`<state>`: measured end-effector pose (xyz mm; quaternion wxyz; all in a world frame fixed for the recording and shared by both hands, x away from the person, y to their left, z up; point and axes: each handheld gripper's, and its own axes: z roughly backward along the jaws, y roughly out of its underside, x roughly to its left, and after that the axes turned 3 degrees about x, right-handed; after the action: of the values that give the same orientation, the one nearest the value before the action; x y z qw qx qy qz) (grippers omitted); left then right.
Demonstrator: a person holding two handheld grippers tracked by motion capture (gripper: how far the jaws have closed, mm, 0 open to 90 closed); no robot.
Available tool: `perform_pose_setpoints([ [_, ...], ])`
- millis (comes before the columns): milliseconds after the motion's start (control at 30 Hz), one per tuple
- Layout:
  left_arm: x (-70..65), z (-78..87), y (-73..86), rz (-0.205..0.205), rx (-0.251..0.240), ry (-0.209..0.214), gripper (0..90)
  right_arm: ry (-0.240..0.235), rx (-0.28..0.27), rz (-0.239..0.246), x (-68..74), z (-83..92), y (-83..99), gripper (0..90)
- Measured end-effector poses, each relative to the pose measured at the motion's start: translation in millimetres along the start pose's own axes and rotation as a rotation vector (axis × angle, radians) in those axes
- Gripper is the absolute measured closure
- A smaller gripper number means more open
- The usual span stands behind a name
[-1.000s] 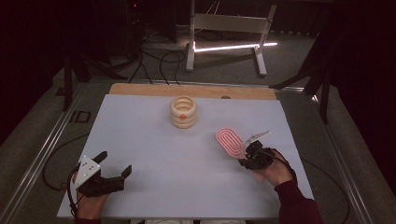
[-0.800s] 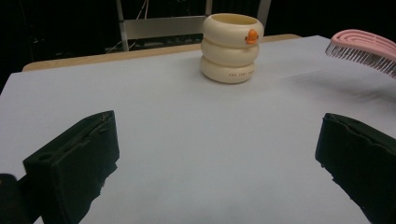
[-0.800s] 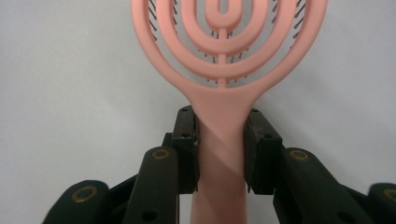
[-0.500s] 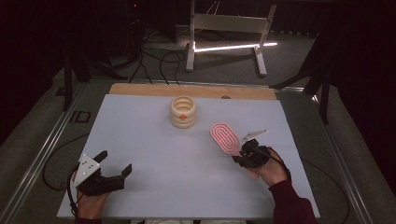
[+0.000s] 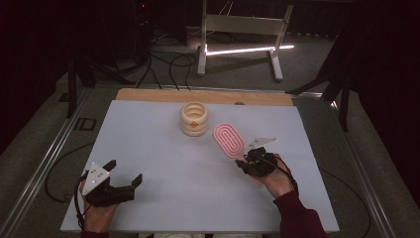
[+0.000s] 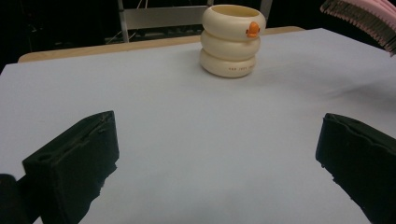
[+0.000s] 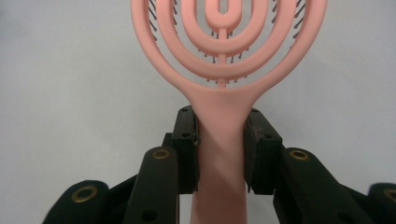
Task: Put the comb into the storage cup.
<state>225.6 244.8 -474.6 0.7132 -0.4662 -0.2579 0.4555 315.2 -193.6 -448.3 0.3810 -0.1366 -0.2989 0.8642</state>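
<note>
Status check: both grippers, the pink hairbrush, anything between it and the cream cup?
Right gripper shut on hairbrush handle. Left gripper open, idle. Path to cream cup clear.

- Table (image 5: 148, 148): flat pale grey-white top, with a bare wooden strip (image 5: 148, 95) along its far edge.
- Metal rails run along the left and right sides.
- Cream ringed holder (image 5: 194, 119): three stacked rings with a small orange mark, standing upright on the top near the far edge, about midway across.
- Left gripper (image 5: 111, 181): sits low at the near left corner.
</note>
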Motion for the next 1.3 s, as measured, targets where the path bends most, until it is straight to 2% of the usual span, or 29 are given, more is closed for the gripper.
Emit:
perform_pose_setpoints([
  [400,-4.2,-3.6,-1.5,-0.003,0.019,0.001,0.2,0.003,-0.089,0.007,9.1,-0.2,-8.2,69.9],
  [600,-6.8,-6.6,-1.8,-0.006,0.029,0.004,0.2,-0.012,-0.102,0.028,14.7,-4.6,-12.1,69.9],
  [1000,-10.4,-12.8,-7.7,0.000,0.042,0.016,0.2,-0.019,-0.140,0.025,22.9,-6.9,-20.4,69.9],
  [1300,-13.4,-13.7,-15.4,-0.002,0.037,0.046,0.2,-0.029,-0.159,0.047,31.8,-10.1,-27.9,69.9],
])
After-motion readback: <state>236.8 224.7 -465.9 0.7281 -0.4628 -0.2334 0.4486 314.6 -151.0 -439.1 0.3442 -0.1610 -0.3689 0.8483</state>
